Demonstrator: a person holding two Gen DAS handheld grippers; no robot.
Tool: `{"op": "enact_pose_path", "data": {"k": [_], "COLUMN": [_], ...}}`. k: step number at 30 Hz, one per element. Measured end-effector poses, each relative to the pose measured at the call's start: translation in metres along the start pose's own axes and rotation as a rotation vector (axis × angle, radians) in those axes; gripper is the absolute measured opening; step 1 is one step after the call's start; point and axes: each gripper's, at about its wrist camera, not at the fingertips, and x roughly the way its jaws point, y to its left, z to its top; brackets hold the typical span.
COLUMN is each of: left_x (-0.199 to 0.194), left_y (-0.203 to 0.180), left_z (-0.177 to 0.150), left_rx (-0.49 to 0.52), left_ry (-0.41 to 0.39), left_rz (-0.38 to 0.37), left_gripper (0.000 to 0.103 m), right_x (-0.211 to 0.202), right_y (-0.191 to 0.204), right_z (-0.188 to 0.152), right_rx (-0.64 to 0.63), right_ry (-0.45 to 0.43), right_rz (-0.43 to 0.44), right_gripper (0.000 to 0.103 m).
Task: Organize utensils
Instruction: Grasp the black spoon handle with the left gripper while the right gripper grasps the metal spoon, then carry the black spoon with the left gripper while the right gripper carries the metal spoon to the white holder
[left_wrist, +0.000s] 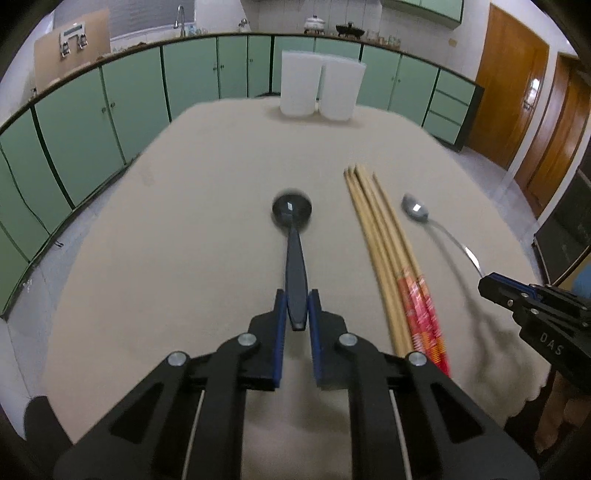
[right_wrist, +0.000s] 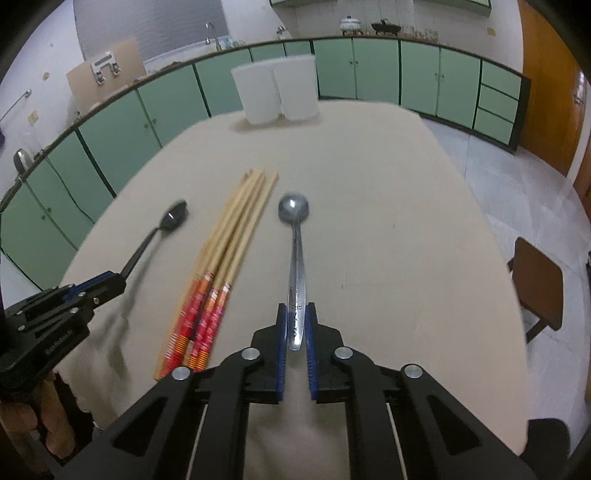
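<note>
Left wrist view: left gripper (left_wrist: 297, 308) clenches the black spoon (left_wrist: 294, 236); right gripper (right_wrist: 296, 323) clenches the metal spoon (right_wrist: 294, 236), chopsticks (right_wrist: 221, 266) at its 10 o'clock. Gripped near the ends, both may tilt.

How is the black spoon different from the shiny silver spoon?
The black spoon is dark and matte with a thick handle; the silver spoon is shiny metal with a thin, flat handle. The black spoon is held by the left gripper, the silver spoon by the right gripper. They lie on opposite sides of the chopsticks. Both have round bowls and are gripped at the handle end.
</note>
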Motion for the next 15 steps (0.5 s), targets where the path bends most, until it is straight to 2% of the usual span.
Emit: {"op": "enact_pose_path", "data": {"k": [7,15], "left_x": [-0.039,-0.056], "left_y": [-0.003,-0.004], "left_z": [0.033,0.069], "left_rx": [0.039,0.088], "left_ry": [-0.085,-0.099], "left_rz": [0.003,-0.032], "left_gripper": [0.011,0.011], "right_x": [-0.029,-0.044], "right_y": [0.007,0.014], "right_z": [0.038,0.089], "right_rx": [-0.032,-0.141], "right_ry": [-0.057,-0.06], "right_rz": [0.008,0.011], "right_gripper": [0.009,0.009]}}
